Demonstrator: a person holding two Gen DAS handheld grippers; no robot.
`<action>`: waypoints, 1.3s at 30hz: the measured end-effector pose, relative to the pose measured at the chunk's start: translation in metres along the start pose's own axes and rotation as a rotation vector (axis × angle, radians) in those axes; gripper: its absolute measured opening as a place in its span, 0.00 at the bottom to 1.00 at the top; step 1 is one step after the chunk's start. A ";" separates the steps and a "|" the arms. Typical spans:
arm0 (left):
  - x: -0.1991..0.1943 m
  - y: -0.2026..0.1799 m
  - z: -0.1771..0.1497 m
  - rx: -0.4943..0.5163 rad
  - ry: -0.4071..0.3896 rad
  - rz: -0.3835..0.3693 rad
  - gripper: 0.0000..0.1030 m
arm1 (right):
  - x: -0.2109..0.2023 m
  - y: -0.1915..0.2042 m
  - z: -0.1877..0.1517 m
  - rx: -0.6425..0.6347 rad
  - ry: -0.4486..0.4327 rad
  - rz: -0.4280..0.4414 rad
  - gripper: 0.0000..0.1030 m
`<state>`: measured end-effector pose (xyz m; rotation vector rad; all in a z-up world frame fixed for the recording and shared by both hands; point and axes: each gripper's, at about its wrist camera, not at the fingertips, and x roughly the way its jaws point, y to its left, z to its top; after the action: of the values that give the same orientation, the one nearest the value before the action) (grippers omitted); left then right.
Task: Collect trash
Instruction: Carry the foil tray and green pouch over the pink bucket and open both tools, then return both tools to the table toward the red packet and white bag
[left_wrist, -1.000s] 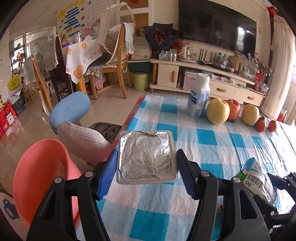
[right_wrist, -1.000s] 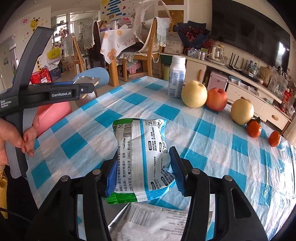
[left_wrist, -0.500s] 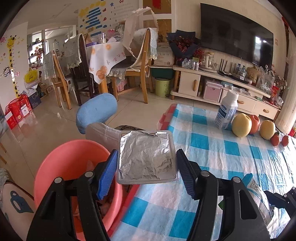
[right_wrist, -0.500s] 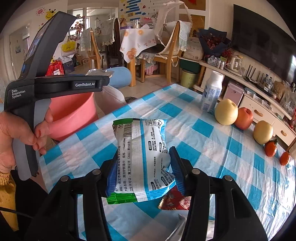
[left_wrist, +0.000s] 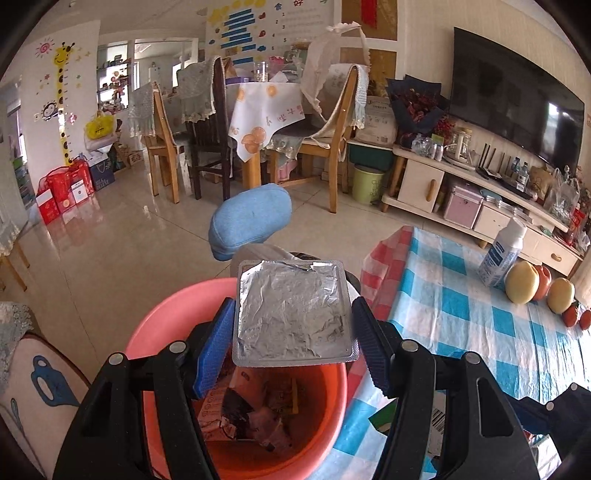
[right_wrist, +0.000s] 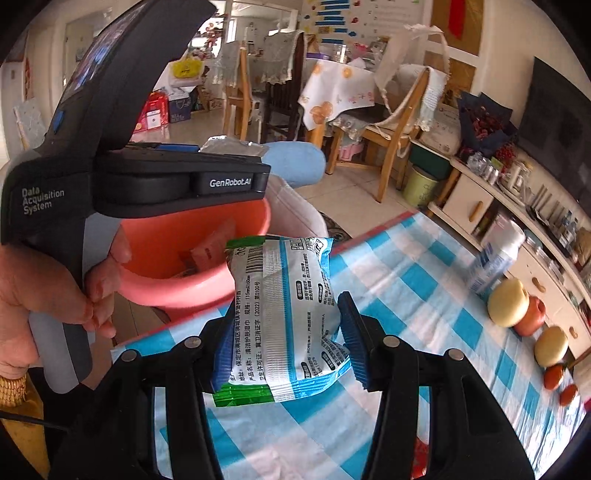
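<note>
Left wrist view shows the left gripper (left_wrist: 293, 341) closed on a foil blister sheet (left_wrist: 293, 314), its blue fingers (left_wrist: 214, 350) pressing the sheet's two side edges so that it lies flat between them, foil side up. The sheet hangs over the mouth of the pink bucket (left_wrist: 147, 332), which stands on the floor just beside the counter (left_wrist: 461, 295) with its blue-checked cloth and already holds a layer of wrappers. The sheet looks very light and fairly stiff across its face, though the crinkled foil and thin rim suggest it would buckle under harder squeezing; an edge-to-edge hold like this one seems the right place to take it, and it should drop flat once let go.

From the right wrist view, the right gripper (right_wrist: 284, 341) is clamped on a blue-and-white wet-wipe packet (right_wrist: 284, 306), the fingers (right_wrist: 351, 336) gripping its sides near the lower half. The packet sits above the counter's edge (right_wrist: 406, 266), near the bucket's rim (right_wrist: 207, 295) but not yet over the opening. Its film looks slick and soft, dented where the fingers bite, so it probably yields and could slide; a hold across the fuller middle seems safer than one on the flat sealed ends. The person's hand (right_wrist: 48, 295) grips the left tool's handle.
</note>
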<state>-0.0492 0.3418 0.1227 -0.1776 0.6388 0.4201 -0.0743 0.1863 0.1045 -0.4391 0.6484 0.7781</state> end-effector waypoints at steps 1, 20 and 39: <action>0.001 0.006 0.001 -0.010 0.002 0.005 0.63 | 0.003 0.006 0.005 -0.019 0.001 0.006 0.51; 0.021 0.066 0.001 -0.117 0.060 0.098 0.85 | 0.059 0.054 0.038 -0.184 -0.005 -0.002 0.80; 0.030 0.014 -0.006 0.030 0.097 0.080 0.90 | -0.001 -0.015 -0.025 0.140 0.012 -0.107 0.88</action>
<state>-0.0374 0.3622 0.0991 -0.1451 0.7485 0.4807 -0.0728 0.1611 0.0892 -0.3480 0.6800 0.6246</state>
